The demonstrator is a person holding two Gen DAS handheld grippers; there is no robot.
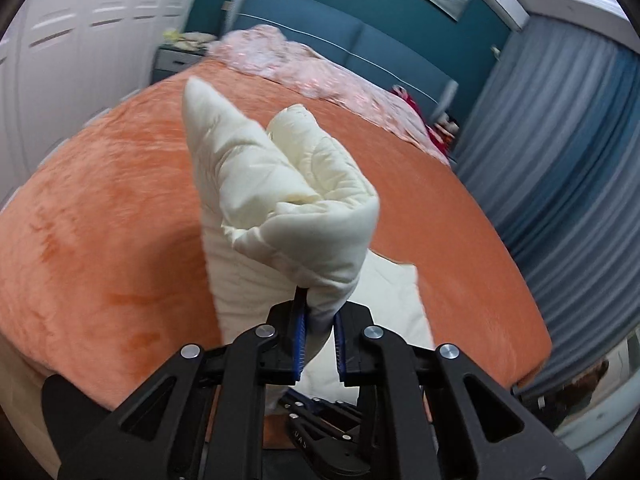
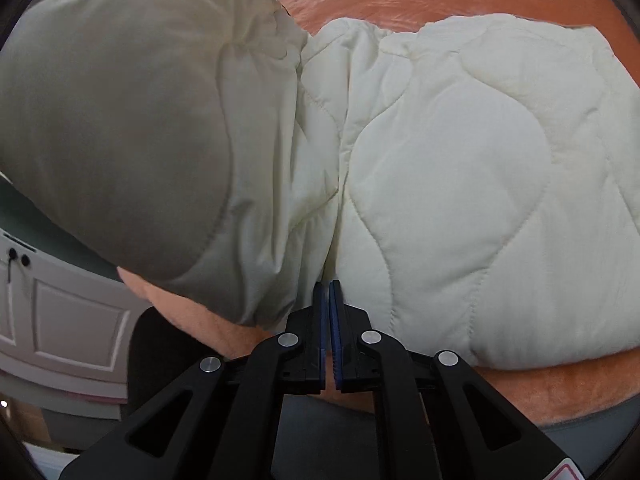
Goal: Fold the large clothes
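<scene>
Quilted jacket (image 1: 280, 184) pinched in left tool (image 1: 320, 312) over bed (image 1: 100, 220).

One cream quilted jacket (image 1: 280, 200) here, a bunch of it pinched up off the bed. One bed with an orange blanket (image 1: 112, 208). One pink floral quilt (image 1: 304, 64) heaped along the headboard edge. Two grippers: the left (image 1: 320, 312) and the right (image 2: 330, 300). One nightstand (image 1: 176, 60) at the far corner. One blue curtain (image 1: 568, 168).
</scene>
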